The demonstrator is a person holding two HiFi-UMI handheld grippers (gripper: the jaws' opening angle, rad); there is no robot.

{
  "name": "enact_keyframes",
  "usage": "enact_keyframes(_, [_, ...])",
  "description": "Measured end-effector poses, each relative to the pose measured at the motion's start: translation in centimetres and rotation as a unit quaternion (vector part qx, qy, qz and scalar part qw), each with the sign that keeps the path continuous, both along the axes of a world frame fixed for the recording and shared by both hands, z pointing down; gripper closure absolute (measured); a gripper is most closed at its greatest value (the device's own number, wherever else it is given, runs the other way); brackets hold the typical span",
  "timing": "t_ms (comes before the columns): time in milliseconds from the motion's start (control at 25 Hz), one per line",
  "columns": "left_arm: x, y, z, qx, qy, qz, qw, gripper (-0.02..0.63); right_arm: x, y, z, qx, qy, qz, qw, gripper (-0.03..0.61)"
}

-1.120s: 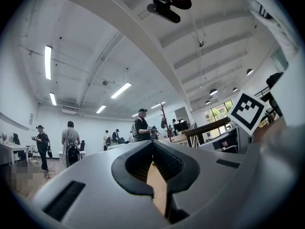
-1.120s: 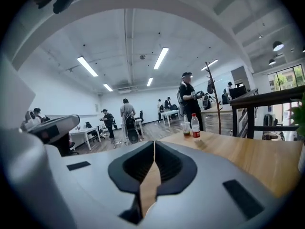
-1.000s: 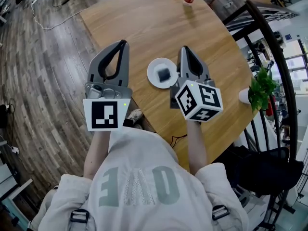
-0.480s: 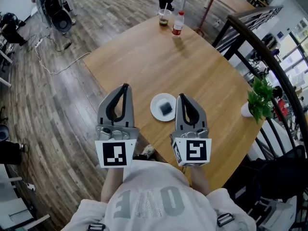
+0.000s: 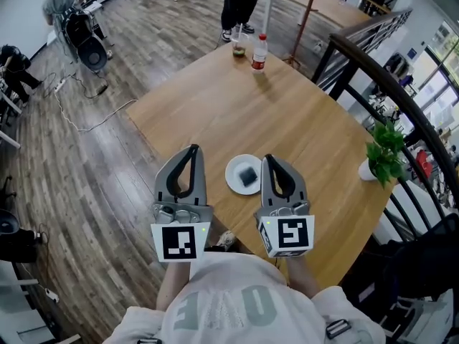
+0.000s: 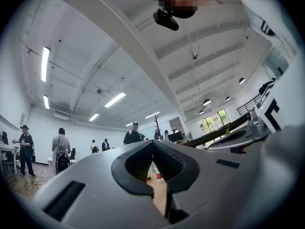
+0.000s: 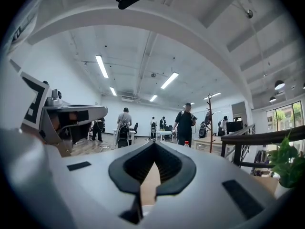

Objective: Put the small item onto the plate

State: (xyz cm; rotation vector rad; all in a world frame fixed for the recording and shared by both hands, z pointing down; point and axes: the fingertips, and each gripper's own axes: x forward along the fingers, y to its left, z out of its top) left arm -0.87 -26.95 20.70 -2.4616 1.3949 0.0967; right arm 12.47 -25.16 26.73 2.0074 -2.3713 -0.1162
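A small dark square item [image 5: 249,175] lies on a white round plate [image 5: 231,172] near the front edge of the wooden table [image 5: 287,106]. My left gripper [image 5: 192,149] is held up just left of the plate, over the table's edge, shut with nothing in it. My right gripper [image 5: 270,158] is held just right of the plate, also shut and empty. In the left gripper view the left gripper's tips [image 6: 152,142] meet, with the room beyond them. The right gripper view shows the right gripper's tips [image 7: 155,143] closed the same way, pointing level across the room.
At the table's far corner stand a bottle [image 5: 259,51] and a cup [image 5: 239,49], with a person [image 5: 240,2] behind them. A potted plant [image 5: 384,153] sits at the table's right edge by a black railing [image 5: 401,99]. Wooden floor lies to the left.
Both grippers have lifted and drawn back a little from the plate. The right gripper has rolled, so one face of its cube now shows. The item stays on the plate.
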Motion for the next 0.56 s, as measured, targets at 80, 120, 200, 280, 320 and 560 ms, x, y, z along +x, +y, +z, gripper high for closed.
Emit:
enact_keyframes(80, [-0.07, 0.09, -0.02, 0.000, 0.001, -0.001, 1.0000, 0.606, -0.07, 0.00, -0.01, 0.001, -0.001, -0.001, 1.000, 0.561])
enact_keyframes(120, [-0.11, 0.14, 0.06, -0.001, 0.001, -0.002, 1.0000, 0.604, -0.11, 0.04, 0.04, 0.001, -0.001, -0.002, 1.000, 0.561])
enact_keyframes(200, [-0.16, 0.22, 0.25, -0.003, -0.001, -0.004, 1.0000, 0.605, -0.22, 0.11, 0.19, -0.001, 0.001, -0.004, 1.000, 0.561])
enact_keyframes(280, [-0.18, 0.21, 0.27, -0.003, -0.001, -0.004, 1.0000, 0.604, -0.35, 0.09, 0.29, -0.003, 0.003, -0.006, 1.000, 0.561])
enact_keyframes(320, [-0.20, 0.17, 0.21, -0.003, 0.000, -0.004, 1.0000, 0.604, -0.43, 0.04, 0.30, -0.004, 0.004, -0.007, 1.000, 0.561])
enact_keyframes(560, [-0.56, -0.01, 0.09, -0.004, -0.001, -0.004, 1.0000, 0.604, -0.84, -0.19, 0.25, -0.010, -0.001, -0.013, 1.000, 0.561])
